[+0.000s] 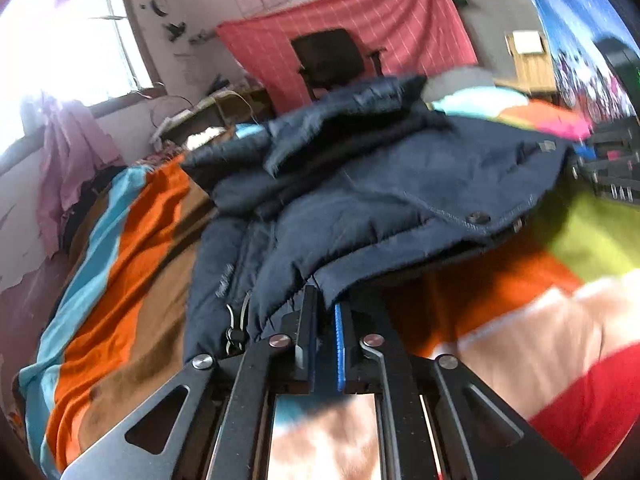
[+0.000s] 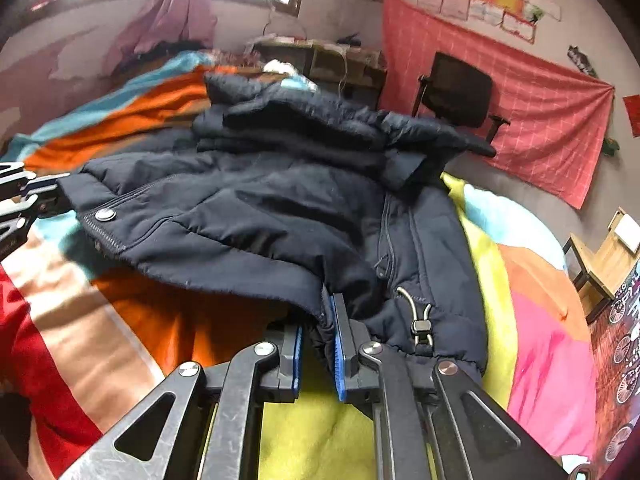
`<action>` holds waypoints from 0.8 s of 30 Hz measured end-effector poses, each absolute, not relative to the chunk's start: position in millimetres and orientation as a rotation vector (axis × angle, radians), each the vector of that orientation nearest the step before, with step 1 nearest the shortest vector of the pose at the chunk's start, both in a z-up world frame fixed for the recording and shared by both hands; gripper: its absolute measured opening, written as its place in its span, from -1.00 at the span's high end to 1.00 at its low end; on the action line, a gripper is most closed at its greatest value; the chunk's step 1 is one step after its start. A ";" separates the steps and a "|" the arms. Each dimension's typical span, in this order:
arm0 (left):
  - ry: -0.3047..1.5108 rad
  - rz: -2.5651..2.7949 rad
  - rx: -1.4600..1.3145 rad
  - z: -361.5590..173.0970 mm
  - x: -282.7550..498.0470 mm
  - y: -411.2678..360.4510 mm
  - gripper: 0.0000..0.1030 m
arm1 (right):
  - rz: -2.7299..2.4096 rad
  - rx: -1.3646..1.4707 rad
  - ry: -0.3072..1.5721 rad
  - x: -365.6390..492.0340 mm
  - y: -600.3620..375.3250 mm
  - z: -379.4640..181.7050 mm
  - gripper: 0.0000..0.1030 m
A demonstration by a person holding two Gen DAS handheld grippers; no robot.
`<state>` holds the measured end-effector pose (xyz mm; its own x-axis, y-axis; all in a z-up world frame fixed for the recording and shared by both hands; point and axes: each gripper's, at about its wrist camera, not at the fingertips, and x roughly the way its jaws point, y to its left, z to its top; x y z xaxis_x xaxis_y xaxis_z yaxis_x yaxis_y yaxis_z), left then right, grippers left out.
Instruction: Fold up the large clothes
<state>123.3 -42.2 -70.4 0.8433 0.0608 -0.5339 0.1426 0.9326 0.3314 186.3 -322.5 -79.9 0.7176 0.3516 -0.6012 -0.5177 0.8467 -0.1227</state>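
A navy padded jacket [image 1: 400, 184] lies on a striped blanket [image 1: 120, 280], collar end far from me. In the left wrist view my left gripper [image 1: 325, 320] is shut on one corner of the jacket's hem, with fabric pinched between the blue pads. The right gripper [image 1: 584, 168] shows at the right edge, at the jacket's other hem corner. In the right wrist view the jacket [image 2: 280, 208] has its hem raised off the blanket [image 2: 540, 320], casting a shadow below. My right gripper [image 2: 318, 332] is shut on the hem beside a drawcord toggle [image 2: 420, 326]. The left gripper [image 2: 48, 194] shows at the left edge.
A black office chair [image 2: 456, 88] stands before a red cloth [image 2: 552, 120] hung on the wall. A cluttered desk [image 2: 340, 60] sits beyond the bed, a wooden stool [image 2: 600, 256] to the right, and a pink curtain [image 1: 68, 168] by the window.
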 end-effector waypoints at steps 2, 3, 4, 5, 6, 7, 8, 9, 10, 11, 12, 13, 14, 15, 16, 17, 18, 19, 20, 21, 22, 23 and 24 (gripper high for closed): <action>0.536 -0.033 0.342 -59.0 125.9 -42.3 0.92 | 0.482 -0.292 0.564 184.2 -323.7 -72.4 0.80; 0.515 -0.030 0.332 -51.9 128.7 -41.5 0.93 | 0.478 -0.295 0.549 183.8 -323.5 -68.5 0.81; 0.492 -0.029 0.332 -42.8 133.7 -41.8 0.93 | 0.474 -0.295 0.528 183.9 -323.7 -62.8 0.82; 0.481 -0.031 0.338 -36.9 137.1 -42.1 0.94 | 0.466 -0.289 0.507 185.6 -323.7 -56.2 0.83; 0.467 -0.036 0.346 -29.0 141.9 -42.4 0.94 | 0.454 -0.283 0.493 189.3 -323.2 -49.9 0.84; 0.449 -0.044 0.357 -18.6 149.4 -42.4 0.94 | 0.443 -0.273 0.481 195.6 -322.8 -42.7 0.85; 0.437 -0.048 0.365 -10.7 154.9 -42.0 0.94 | 0.431 -0.260 0.467 202.5 -321.5 -33.5 0.86; 0.421 -0.054 0.372 -0.4 162.5 -41.6 0.94 | 0.425 -0.254 0.457 209.0 -321.1 -26.9 0.86; 0.403 -0.061 0.379 12.0 171.9 -40.9 0.94 | 0.416 -0.253 0.435 220.0 -319.0 -13.8 0.87; 0.392 -0.066 0.379 20.9 178.9 -39.0 0.94 | 0.410 -0.254 0.419 228.3 -318.3 -5.0 0.87; 0.380 -0.070 0.379 31.7 187.9 -36.0 0.94 | 0.406 -0.255 0.405 238.0 -317.6 4.8 0.87; 0.367 -0.073 0.380 43.9 199.9 -32.8 0.94 | 0.404 -0.257 0.394 249.2 -316.2 15.2 0.87; 0.358 -0.074 0.379 52.0 208.7 -30.3 0.94 | 0.403 -0.261 0.383 262.3 -314.5 25.4 0.87; 0.348 -0.073 0.372 64.0 224.7 -26.9 0.94 | 0.401 -0.264 0.371 277.3 -310.8 36.9 0.87; 0.345 -0.070 0.366 69.9 235.0 -23.9 0.94 | 0.401 -0.268 0.366 287.4 -308.0 43.0 0.87; 0.344 -0.067 0.358 75.3 246.2 -20.8 0.94 | 0.401 -0.274 0.363 302.8 -302.9 51.3 0.87; 0.343 -0.063 0.347 80.1 259.1 -17.9 0.94 | 0.401 -0.277 0.361 318.2 -297.7 58.3 0.87; 0.343 -0.056 0.338 84.2 277.1 -14.4 0.94 | 0.402 -0.279 0.361 328.4 -294.6 61.6 0.87; 0.343 -0.052 0.335 85.0 284.9 -10.6 0.94 | 0.402 -0.286 0.359 344.3 -289.1 65.2 0.87; 0.345 -0.043 0.329 85.9 301.7 -6.9 0.94 | 0.398 -0.295 0.358 354.6 -284.5 66.4 0.87; 0.348 -0.037 0.326 85.7 313.7 -4.1 0.94 | 0.393 -0.310 0.356 367.6 -279.3 66.4 0.87; 0.350 -0.032 0.322 85.3 324.8 -1.3 0.94 | 0.388 -0.328 0.356 381.6 -272.8 65.1 0.87; 0.350 -0.027 0.318 85.0 335.0 1.3 0.94 | 0.383 -0.342 0.358 393.2 -267.6 63.5 0.87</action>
<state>335.0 1.3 85.0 0.9396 0.0283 -0.3410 0.0809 0.9499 0.3019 393.2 -267.6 63.5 0.8672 0.2991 -0.3981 -0.4174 0.8726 -0.2537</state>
